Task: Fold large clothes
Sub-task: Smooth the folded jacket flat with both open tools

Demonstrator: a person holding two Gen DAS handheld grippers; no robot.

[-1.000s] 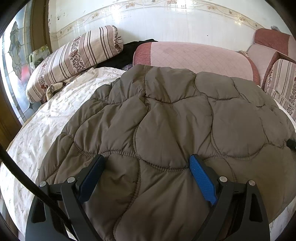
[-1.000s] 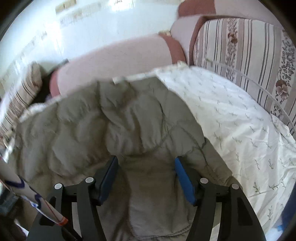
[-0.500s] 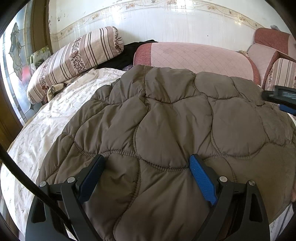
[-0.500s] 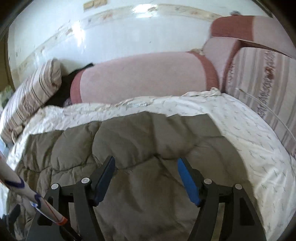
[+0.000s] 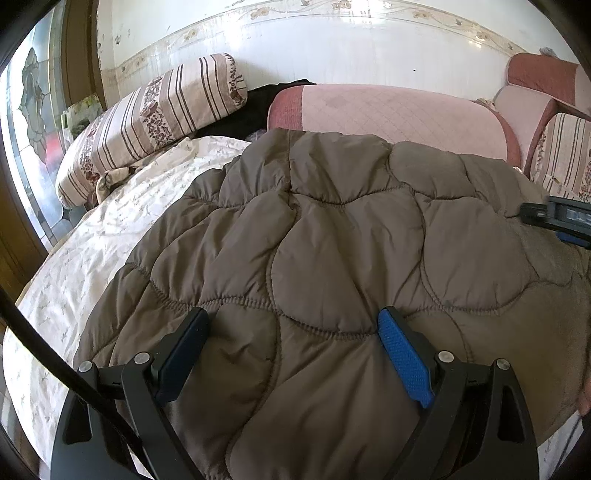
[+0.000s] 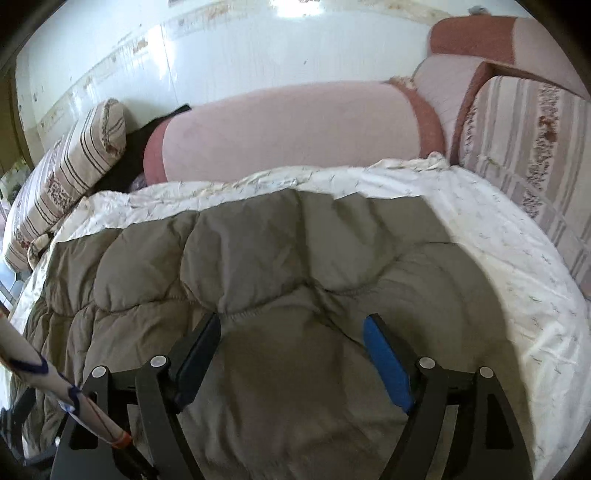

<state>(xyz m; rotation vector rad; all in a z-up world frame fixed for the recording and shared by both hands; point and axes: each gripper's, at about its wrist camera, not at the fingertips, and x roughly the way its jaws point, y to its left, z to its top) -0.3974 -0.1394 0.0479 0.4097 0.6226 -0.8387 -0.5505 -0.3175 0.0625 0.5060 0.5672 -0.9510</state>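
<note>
Under both hand-held grippers: quilted brown coat point(image 5: 332, 240) spread flat, ungripped.

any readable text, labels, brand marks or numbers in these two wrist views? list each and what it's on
None readable in either view.
Quilted brown coat: no tag or logo showing.
Striped pillow: floral and stripe pattern only, no lettering.
White tube by the right gripper: blue and red marks, too blurred to tell whether they are print.
Wall border: ornament, no words.
</note>
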